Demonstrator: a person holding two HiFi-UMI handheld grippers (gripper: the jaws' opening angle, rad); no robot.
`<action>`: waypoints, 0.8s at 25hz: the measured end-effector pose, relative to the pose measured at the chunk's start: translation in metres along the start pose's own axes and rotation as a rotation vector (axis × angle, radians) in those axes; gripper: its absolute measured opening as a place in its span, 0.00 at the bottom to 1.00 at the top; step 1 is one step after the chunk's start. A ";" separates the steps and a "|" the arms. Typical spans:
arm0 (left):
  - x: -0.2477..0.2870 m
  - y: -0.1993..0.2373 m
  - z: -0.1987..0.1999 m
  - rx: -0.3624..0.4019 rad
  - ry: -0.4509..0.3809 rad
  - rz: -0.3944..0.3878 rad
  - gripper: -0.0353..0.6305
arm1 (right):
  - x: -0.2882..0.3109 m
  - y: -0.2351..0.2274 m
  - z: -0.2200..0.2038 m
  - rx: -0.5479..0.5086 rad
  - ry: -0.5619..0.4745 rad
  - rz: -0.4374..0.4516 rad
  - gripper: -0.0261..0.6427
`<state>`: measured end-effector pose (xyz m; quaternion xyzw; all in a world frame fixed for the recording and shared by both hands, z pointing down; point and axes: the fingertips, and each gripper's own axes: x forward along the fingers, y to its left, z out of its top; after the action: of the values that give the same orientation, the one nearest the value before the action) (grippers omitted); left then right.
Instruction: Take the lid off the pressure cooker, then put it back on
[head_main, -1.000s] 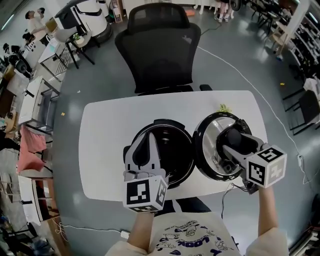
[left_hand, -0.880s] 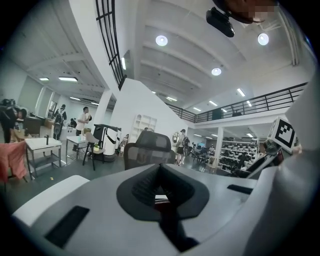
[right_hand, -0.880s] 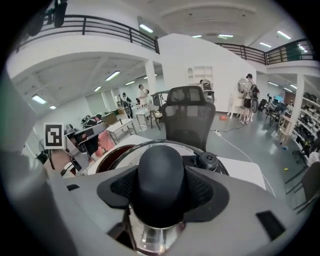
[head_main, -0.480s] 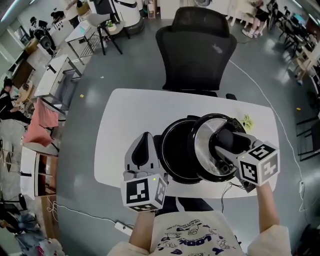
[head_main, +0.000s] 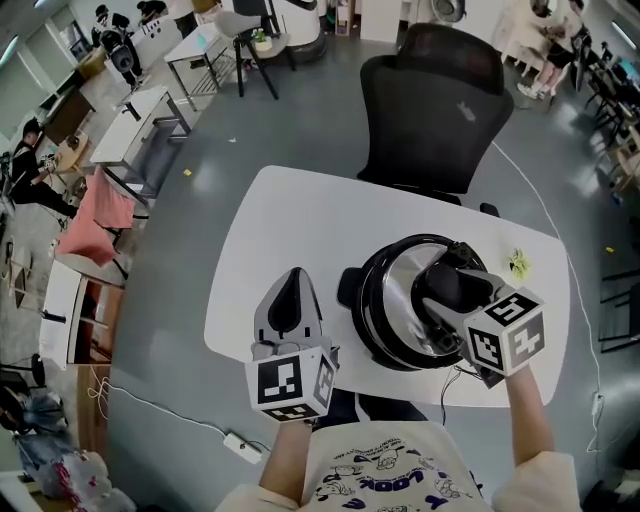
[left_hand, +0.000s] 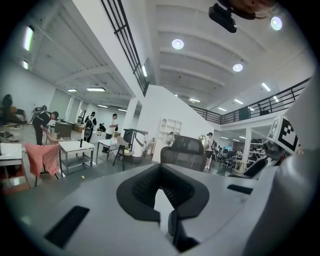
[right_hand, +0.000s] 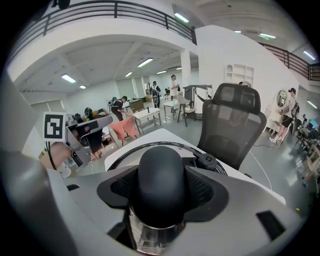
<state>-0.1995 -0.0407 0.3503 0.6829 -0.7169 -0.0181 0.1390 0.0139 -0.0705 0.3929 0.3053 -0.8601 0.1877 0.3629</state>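
The lid (head_main: 398, 300) sits over the cooker (head_main: 350, 289) on the desk (head_main: 290, 215) and covers its opening. We cannot tell whether it is fully seated or locked.

**Grip state.** The right hand-held gripper (right_hand: 161, 194) has its jaws set wide around the lid's knob (right_hand: 160, 170), with the ribbed pads pressed on both flanks. The left hand-held gripper (head_main: 291, 290) is closed on nothing and hangs over bare desk, well clear of the cooker on its left.

**Handling.** We judge the lid to be heavy and fully rigid. It is a broad disc of polished steel inside a black rim, so the metal is slippery and offers no purchase. The knob is the only sound place to hold it. The knob is a smooth, domed, matte black shape, probably plastic, and narrows towards its steel base. On a dome this round the pads could creep upward, so we advise gripping low on the flanks. With all the weight hanging from this one central point, the lid may tip if it is carried off level.

**Fittings.** A small black valve (right_hand: 206, 161) stands on the lid beyond the knob. Do not hold the lid there.
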 end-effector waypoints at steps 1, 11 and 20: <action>0.000 0.003 0.000 -0.002 0.000 0.004 0.07 | 0.004 0.003 0.000 -0.001 0.003 0.002 0.48; 0.004 0.021 -0.006 -0.016 0.021 -0.001 0.07 | 0.027 0.014 -0.001 -0.047 0.044 -0.025 0.48; 0.017 0.024 -0.025 -0.019 0.063 -0.022 0.07 | 0.036 0.018 -0.002 -0.074 0.056 -0.043 0.48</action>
<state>-0.2172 -0.0515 0.3824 0.6897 -0.7044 -0.0048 0.1677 -0.0166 -0.0697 0.4191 0.3046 -0.8492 0.1567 0.4020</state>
